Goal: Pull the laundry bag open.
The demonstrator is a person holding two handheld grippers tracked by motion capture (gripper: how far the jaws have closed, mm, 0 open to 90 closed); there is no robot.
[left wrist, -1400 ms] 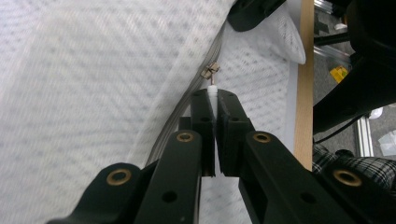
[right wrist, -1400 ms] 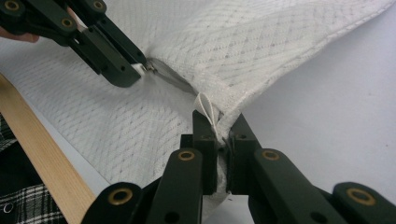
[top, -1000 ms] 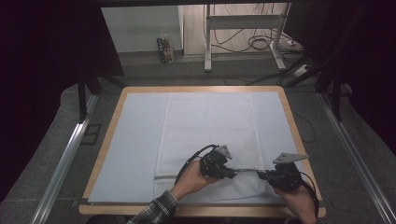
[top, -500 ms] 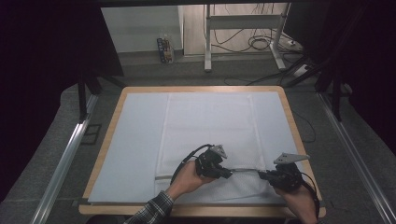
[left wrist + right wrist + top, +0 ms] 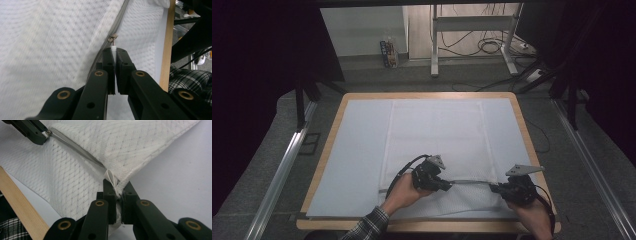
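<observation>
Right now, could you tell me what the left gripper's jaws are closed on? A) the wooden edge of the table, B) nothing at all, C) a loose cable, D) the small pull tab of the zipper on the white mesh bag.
D: in the left gripper view the left gripper is shut on the white pull tab hanging from the zipper slider of the white mesh bag.

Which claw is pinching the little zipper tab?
The left claw: its jaws are shut on the white zipper pull. The right claw pinches the mesh bag's corner instead.
</observation>
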